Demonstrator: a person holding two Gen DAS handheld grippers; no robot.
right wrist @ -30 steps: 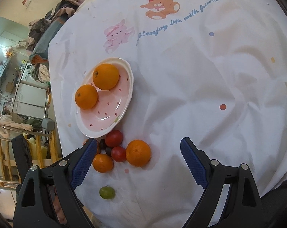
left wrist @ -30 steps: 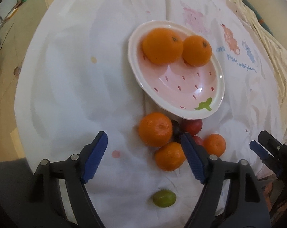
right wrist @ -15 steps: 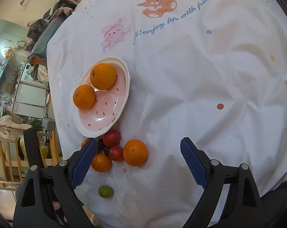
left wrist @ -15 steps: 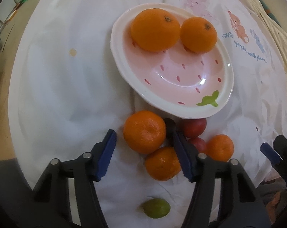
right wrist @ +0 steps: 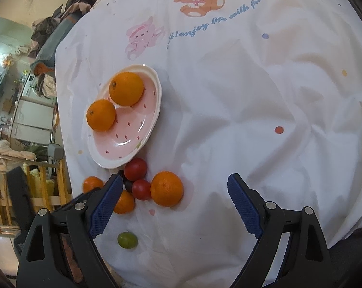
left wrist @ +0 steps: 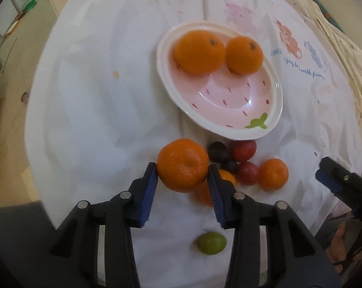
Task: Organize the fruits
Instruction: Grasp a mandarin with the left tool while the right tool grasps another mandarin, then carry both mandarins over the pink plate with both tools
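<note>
Between the two blue pads of the left gripper (left wrist: 183, 171) sits a large orange (left wrist: 183, 165), pinched across its widest part, one pad touching each flank. Whether the fruit rests on the white tablecloth (left wrist: 104, 76) or hangs just above it I cannot tell from this view. Ahead of the gripper and a little to its right lies the strawberry-pattern plate (left wrist: 274, 120), with two oranges (left wrist: 199, 52) side by side at its far end and the near half bare.

Judging by its look, the orange is firm and moderately heavy for its size, round and apt to roll, with a dimpled skin that gives the pads decent purchase. Gripping at the equator, as now, seems right; a hold nearer top or bottom would likely squeeze it out. Only moderate pressure is called for, since the peel can bruise.

Just right of the gripper cluster two red fruits (left wrist: 243, 150), two small dark ones (left wrist: 217, 153) and two smaller oranges (left wrist: 274, 174); one is half hidden behind the right finger. Those small smooth fruits look softer and more slippery. A green one (left wrist: 211, 243) lies beneath the gripper, toward the camera.

Well off to the right, the right gripper (right wrist: 175, 206) hangs spread wide over bare cloth, holding nothing.
</note>
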